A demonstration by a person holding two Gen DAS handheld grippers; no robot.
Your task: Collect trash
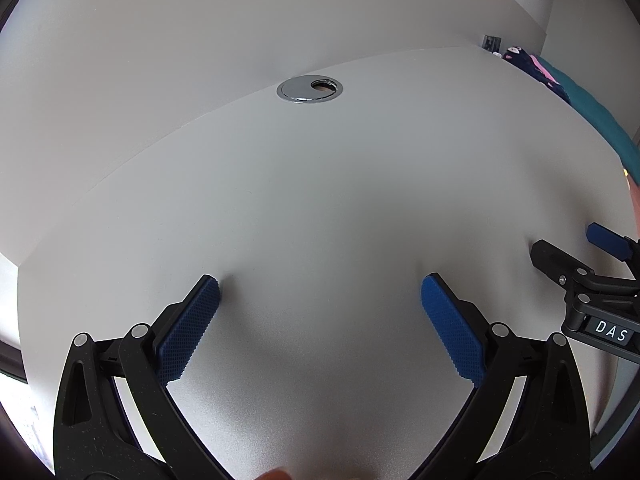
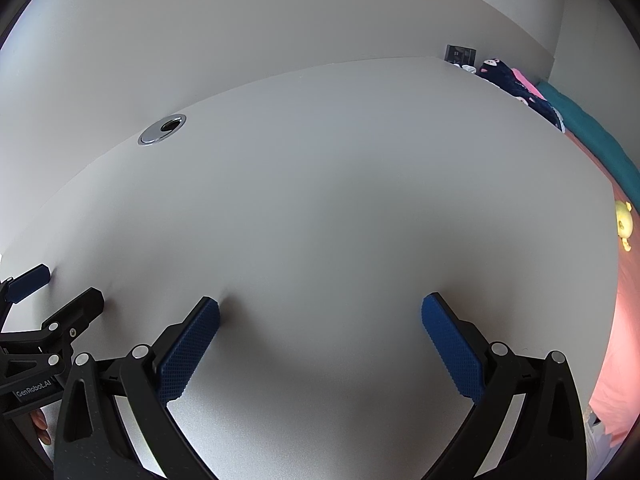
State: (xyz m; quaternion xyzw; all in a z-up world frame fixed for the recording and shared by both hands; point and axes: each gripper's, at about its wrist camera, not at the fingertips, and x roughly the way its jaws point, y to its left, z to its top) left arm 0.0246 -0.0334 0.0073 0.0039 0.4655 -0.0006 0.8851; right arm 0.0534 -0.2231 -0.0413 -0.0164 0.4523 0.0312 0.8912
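Left wrist view: left gripper [image 1: 320, 294] sits low over a plain white desk [image 1: 320, 200], jaws spread wide, nothing between the blue pads [image 1: 188, 332]. Ahead of it, well apart, a chrome cable grommet [image 1: 310, 89] is set in the desk near the wall [image 1: 240, 20]. Off to its right, the right gripper [image 1: 568, 252] shows at the frame edge, side by side with it.

Right wrist view: right gripper [image 2: 320, 316] same story, jaws wide apart, empty, hovering just above the desk [image 2: 340, 200]. Left gripper [image 2: 60, 288] pokes in from its left, also spread as far as I can see. Grommet [image 2: 162, 129] is ahead-left of these tongs.

Trash: none visible in either view. Nothing lies between, beside or ahead of either pair of tongs on the desk surface. No bin or bag in sight either.

Beyond the desk's far right edge, well away from the right tongs: dark patterned fabric [image 2: 516, 84], a teal cloth [image 2: 592, 132], a pink surface [image 2: 624, 300] with a small yellow toy [image 2: 624, 222] on it. These look like bedding and belongings, not trash, but that's my guess.

Progress judgement: can't say whether collecting is finished or not started. Both tongs hold nothing and no target shows, so this reads as either a start pose or an end pose. Anything left would be outside these frames.
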